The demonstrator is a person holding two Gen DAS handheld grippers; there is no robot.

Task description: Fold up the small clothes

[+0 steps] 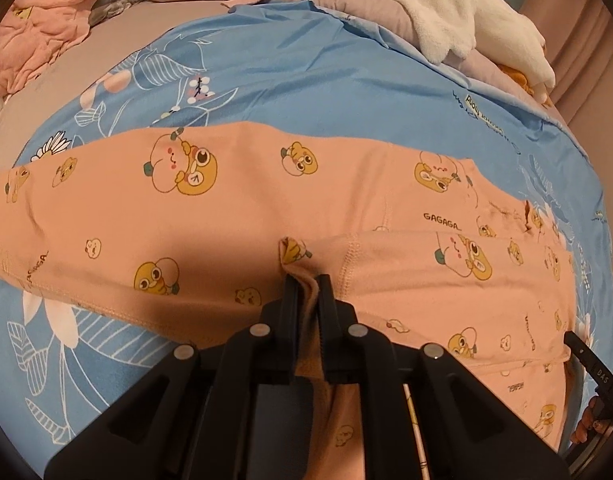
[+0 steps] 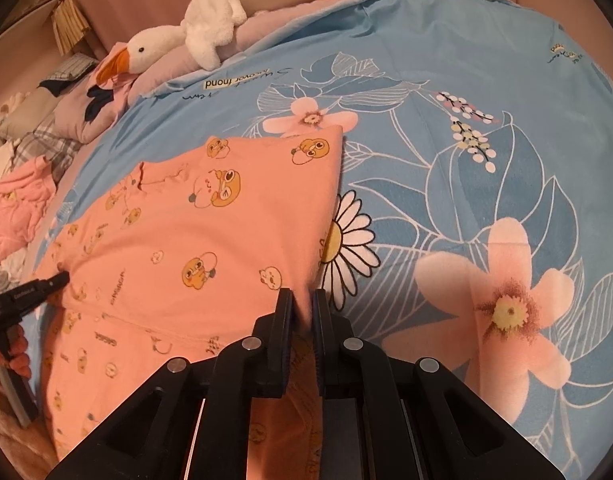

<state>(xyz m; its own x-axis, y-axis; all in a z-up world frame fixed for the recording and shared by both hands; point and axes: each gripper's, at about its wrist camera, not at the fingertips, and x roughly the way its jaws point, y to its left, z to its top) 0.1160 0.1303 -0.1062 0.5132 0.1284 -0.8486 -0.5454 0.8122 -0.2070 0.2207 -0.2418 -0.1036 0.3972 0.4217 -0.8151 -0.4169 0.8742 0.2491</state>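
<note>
Left hand-held gripper (image 1: 308, 282) pinches a fold of the peach pajama garment (image 1: 234, 208); right hand-held gripper (image 2: 303, 298) clamps its edge, on blue floral bedsheet (image 2: 486, 128).

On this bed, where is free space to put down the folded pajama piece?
Free: the blue floral quilt to the right of the peach cartoon-print garment in the right wrist view, as far as the daisy and pink flower prints. A narrower strip lies between the garment and the plush goose. Crowded: the far side with the goose, pillows and the pink clothes pile.
</note>
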